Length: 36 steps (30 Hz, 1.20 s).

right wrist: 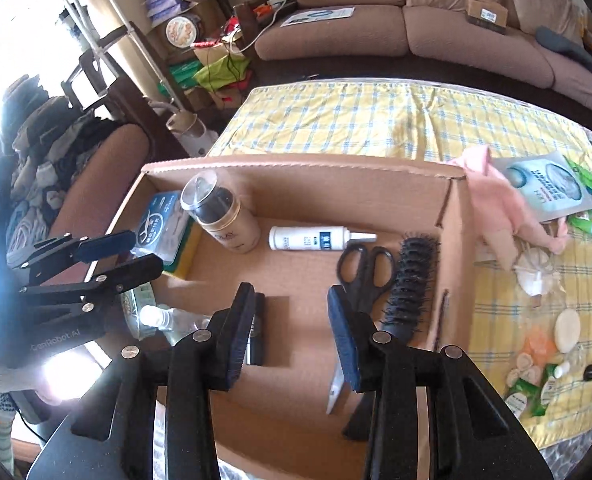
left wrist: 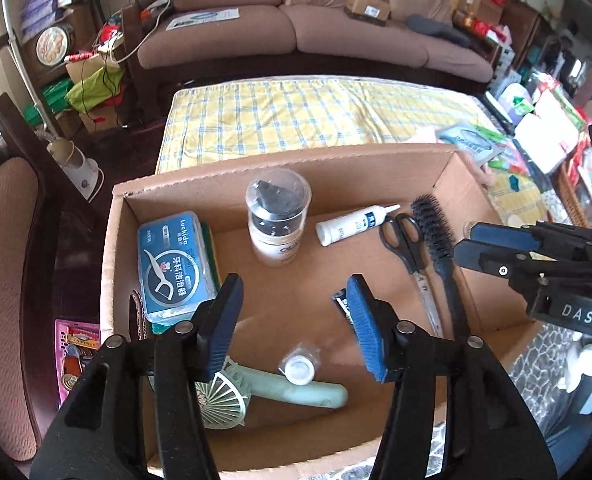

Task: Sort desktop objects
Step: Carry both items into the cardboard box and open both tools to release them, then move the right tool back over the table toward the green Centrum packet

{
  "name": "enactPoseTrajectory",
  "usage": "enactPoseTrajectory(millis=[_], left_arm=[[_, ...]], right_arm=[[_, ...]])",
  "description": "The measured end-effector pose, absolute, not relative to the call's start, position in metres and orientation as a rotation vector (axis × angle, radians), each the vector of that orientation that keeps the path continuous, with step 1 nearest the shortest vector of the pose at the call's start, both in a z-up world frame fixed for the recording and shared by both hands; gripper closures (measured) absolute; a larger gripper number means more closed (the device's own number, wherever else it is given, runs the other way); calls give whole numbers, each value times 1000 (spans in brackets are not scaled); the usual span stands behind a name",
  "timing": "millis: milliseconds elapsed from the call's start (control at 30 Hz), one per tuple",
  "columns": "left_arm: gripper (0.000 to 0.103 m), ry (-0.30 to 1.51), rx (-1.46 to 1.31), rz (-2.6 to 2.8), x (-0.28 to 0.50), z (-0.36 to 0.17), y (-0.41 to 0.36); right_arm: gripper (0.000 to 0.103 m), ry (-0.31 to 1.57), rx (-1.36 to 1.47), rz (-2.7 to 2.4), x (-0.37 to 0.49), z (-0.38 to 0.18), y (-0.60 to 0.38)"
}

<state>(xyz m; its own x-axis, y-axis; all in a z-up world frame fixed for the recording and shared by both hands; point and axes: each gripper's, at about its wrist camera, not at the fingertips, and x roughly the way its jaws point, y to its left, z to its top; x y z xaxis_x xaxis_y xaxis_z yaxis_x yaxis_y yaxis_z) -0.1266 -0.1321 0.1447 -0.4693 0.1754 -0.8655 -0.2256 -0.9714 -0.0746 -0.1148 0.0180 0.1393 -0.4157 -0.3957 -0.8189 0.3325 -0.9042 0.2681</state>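
A cardboard box (left wrist: pixel 280 164) holds a blue floss case (left wrist: pixel 174 256), a clear-capped jar (left wrist: pixel 278 216), a white glue tube (left wrist: pixel 351 224), black scissors (left wrist: pixel 405 240) and a black hairbrush (left wrist: pixel 435 232). My left gripper (left wrist: pixel 296 304) hangs open over the box floor, above a small white-capped bottle (left wrist: pixel 297 368) and a green hand fan (left wrist: pixel 288 392). Nothing is between its pads. My right gripper (right wrist: pixel 292 300) is open too, over bare cardboard left of the scissors (right wrist: pixel 363 268). A small black item (right wrist: pixel 256 332) lies beside its left finger.
The box stands on a yellow plaid cloth (left wrist: pixel 296 112). Right of the box lie a pink cloth (right wrist: pixel 495 200), a sachet (right wrist: pixel 547 188) and several small toiletries (right wrist: pixel 535 360). A brown sofa (left wrist: pixel 315 20) is behind, and a padded chair (left wrist: pixel 8 280) at the left.
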Motion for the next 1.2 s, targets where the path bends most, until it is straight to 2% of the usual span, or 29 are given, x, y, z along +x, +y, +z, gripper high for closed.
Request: enactPoseTrajectory(millis=[100,233,300,367,400,533,733,867,900,967,1067,1133,1200], left_arm=[[46,111,-1408,2499,-115,161,-111],[35,116,-1340,2448,-96,176,-71],[24,105,-1305,2410,-86,179,-48],[3,77,-1275,2375,-79,180,-24],[0,63,-1268,2352,-75,179,-12],[0,69,-1284,2282,-61,167,40],[0,119,-1291,2221,-45,149,105],[2,168,-1296,2225,-45,138,136],[5,190,-1297,2232,-45,133,143],[18,248,-1304,2237,-47,123,157],[18,350,-1326,2266,-47,101,174],[18,365,-1349,2288,-50,86,180],[17,401,-1363,2317,-52,72,185]], right_arm=[[63,-84,1345,-2369,-104,158,44],[59,-40,1303,-2458,-85,185,87],[56,-19,1304,-2504,-75,193,112],[55,-27,1315,-2543,-65,196,141],[55,-45,1321,-2560,-60,197,155],[43,-108,1353,-2611,-42,191,203],[37,-213,1430,-2645,-28,161,265],[37,-288,1483,-2633,-26,140,296],[37,-305,1487,-2621,-27,135,300],[38,-356,1480,-2591,-30,125,305],[40,-442,1473,-2538,-39,110,310],[46,-456,1483,-2509,-46,98,309],[47,-441,1510,-2484,-56,85,304]])
